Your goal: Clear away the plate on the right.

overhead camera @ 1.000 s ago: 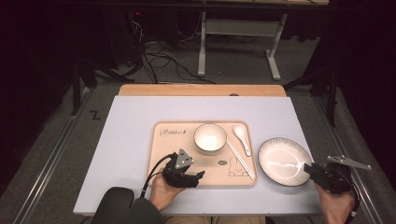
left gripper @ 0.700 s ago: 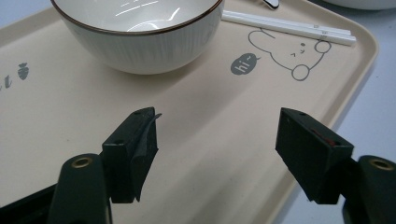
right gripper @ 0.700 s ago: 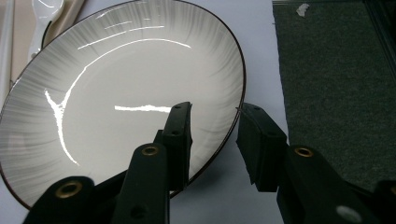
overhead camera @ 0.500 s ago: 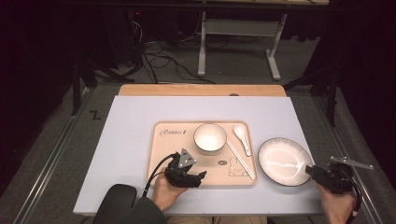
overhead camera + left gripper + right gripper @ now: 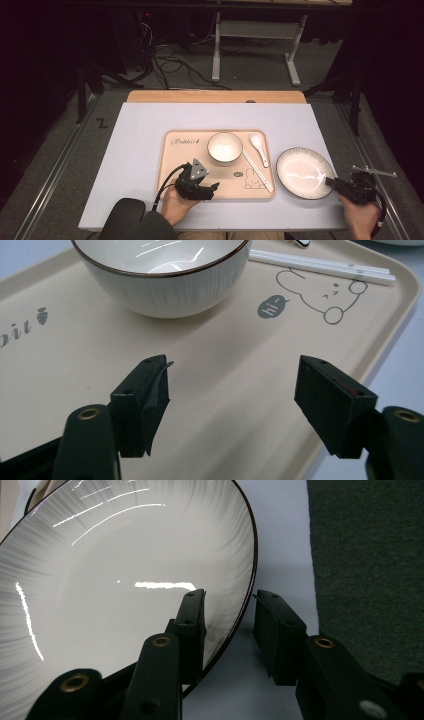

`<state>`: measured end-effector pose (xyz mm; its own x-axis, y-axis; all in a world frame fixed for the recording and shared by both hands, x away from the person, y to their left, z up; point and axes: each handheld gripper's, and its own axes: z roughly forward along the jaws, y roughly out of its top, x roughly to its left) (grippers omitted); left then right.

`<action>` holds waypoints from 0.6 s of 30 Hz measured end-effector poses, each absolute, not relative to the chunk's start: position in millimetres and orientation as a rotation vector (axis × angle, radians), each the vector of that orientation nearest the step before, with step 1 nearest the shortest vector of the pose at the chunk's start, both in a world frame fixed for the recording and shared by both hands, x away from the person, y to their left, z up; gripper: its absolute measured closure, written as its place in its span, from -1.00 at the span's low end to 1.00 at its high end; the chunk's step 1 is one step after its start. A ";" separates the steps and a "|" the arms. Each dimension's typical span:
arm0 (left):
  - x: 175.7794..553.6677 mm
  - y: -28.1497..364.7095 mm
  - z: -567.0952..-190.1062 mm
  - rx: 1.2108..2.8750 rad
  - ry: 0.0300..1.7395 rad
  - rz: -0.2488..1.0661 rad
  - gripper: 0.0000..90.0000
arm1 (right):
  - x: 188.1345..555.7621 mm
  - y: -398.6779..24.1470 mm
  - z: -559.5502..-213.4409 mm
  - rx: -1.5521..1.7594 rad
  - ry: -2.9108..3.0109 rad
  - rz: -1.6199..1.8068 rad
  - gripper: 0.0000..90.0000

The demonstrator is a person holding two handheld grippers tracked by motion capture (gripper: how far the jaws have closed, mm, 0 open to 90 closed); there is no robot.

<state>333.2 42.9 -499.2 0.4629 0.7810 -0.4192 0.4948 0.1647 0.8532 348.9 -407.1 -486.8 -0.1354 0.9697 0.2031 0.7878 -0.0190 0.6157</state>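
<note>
Plate [image 5: 125,605] rim sits btwn right gripper [image 5: 230,615] fingers [image 5: 192,625], just closing, gap w/ outer pad.

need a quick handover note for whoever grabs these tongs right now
Right tongs: jaws straddle the near rim of the plate, one over it, one outside; they have just been closing, with a gap still showing, not clamped.
Left tongs: open, holding nothing, over the tray.
On the tray: bowl, spoon, chopsticks.
The plate sits on the table right of the tray.
Left: grip the plate, likely move it.
</note>
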 end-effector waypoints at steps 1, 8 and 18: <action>333.3 42.6 -499.5 1.480 1.187 0.274 -0.32 | 350.4 -407.8 -487.6 1.848 1.978 0.914 0.49; 328.7 46.7 -500.1 1.460 1.213 0.233 -0.32 | 356.3 -412.4 -489.5 1.874 1.986 0.995 0.50; 323.1 54.8 -501.9 1.449 1.242 0.271 -0.32 | 374.3 -412.0 -493.0 1.887 2.012 1.001 0.50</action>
<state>323.1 54.8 -501.9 0.4130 0.7854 -0.4610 0.5216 0.2110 0.8267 374.3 -412.0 -493.0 -0.1605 0.9426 0.2928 0.8022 -0.0482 0.5950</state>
